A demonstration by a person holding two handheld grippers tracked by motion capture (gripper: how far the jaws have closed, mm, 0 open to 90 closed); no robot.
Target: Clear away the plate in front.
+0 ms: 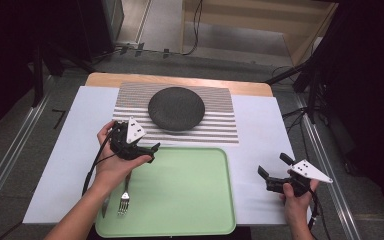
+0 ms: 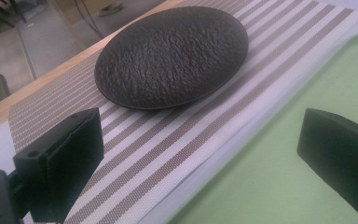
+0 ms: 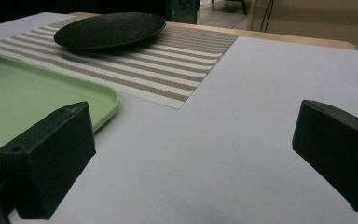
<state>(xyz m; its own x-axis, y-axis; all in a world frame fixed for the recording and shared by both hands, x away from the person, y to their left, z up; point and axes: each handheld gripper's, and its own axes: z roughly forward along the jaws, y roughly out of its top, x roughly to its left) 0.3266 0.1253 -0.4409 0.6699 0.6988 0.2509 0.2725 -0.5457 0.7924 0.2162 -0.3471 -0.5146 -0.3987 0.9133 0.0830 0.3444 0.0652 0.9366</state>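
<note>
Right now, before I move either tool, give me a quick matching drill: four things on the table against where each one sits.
Things:
1. dark plate
2. fork
3. left tool
4. right tool

Places:
A. on the green tray, near its left edge
B. over the white sheet, right of the tray
C. on the striped mat
D. above the tray's far left corner

Pairs: 1-C, 2-A, 3-D, 4-B

One dark plate (image 1: 176, 108), one striped placemat (image 1: 220, 125), one green tray (image 1: 190, 195), one fork (image 1: 124, 200), one knife (image 1: 104, 205).

no readable text, labels, numbers or signs anywhere
</note>
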